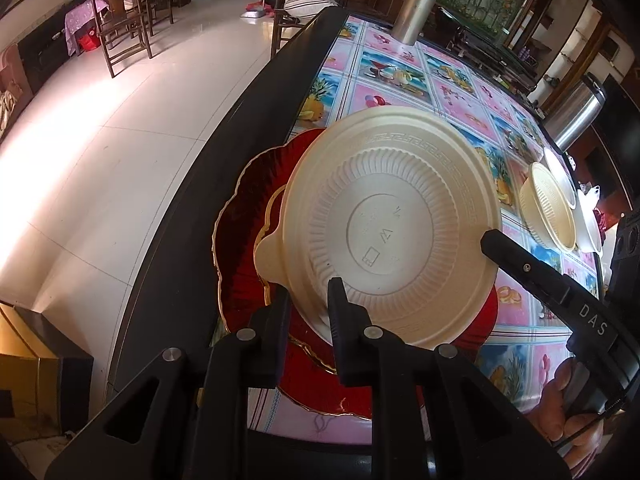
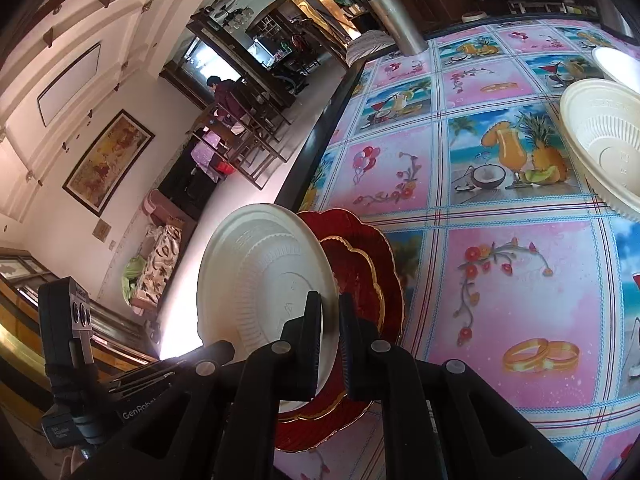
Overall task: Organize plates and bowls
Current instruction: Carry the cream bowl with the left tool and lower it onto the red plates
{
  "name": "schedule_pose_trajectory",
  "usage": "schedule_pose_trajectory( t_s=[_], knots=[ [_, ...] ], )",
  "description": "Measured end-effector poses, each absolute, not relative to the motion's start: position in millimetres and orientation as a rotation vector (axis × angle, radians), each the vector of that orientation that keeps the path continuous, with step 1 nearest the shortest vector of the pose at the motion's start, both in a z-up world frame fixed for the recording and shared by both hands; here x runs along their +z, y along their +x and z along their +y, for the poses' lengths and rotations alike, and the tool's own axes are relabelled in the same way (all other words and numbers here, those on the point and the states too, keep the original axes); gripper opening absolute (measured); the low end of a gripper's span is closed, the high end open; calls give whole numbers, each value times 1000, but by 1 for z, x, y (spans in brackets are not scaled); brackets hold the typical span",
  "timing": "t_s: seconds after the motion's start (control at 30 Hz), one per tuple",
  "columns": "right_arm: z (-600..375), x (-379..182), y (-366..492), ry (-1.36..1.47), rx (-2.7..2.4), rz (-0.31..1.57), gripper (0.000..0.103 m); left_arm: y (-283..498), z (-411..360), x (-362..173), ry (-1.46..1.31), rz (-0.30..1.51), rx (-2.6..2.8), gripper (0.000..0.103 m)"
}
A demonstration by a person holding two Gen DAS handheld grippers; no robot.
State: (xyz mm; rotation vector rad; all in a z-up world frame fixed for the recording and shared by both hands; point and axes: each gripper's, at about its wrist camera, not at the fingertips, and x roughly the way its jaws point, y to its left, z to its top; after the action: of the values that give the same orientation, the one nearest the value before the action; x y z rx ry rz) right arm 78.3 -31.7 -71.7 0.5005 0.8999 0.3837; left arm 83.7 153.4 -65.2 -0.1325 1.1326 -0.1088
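Clearly both claws grip the same cream plastic plate [image 1: 396, 224], which is held tilted with its ribbed underside facing the left camera, just above a red scalloped plate with a gold rim [image 1: 248, 216] lying near the dark edge of the surface [image 1: 224, 184]. Low in the left wrist view, the left claw [image 1: 308, 312] is nearly closed, its two black fingers pinching the cream plate's near rim; the right claw's finger [image 1: 516, 256] reaches the plate's rim from the right of the frame. Low in the right wrist view, the right claw [image 2: 330, 320] stands all but closed on the rim of that plate [image 2: 264, 276], seen here edge-on at lower centre with the red plate [image 2: 360, 264] behind it. Two cream ribbed bowls sit well apart at the right edge: the nearer one [image 2: 600, 136] upside down, the other [image 2: 618, 66] beyond it. A steel flask [image 1: 414, 10] stands at the surface's far end, on the pink and blue picture-tile cloth [image 2: 520, 280].
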Motion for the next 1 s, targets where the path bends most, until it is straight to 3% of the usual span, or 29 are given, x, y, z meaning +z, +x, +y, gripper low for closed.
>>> schedule_pose_trajectory(
  t_s=[1.0],
  knots=[
    [-7,-54,62,210,270,787,15,82,138,-52,145,1078,35,20]
  ],
)
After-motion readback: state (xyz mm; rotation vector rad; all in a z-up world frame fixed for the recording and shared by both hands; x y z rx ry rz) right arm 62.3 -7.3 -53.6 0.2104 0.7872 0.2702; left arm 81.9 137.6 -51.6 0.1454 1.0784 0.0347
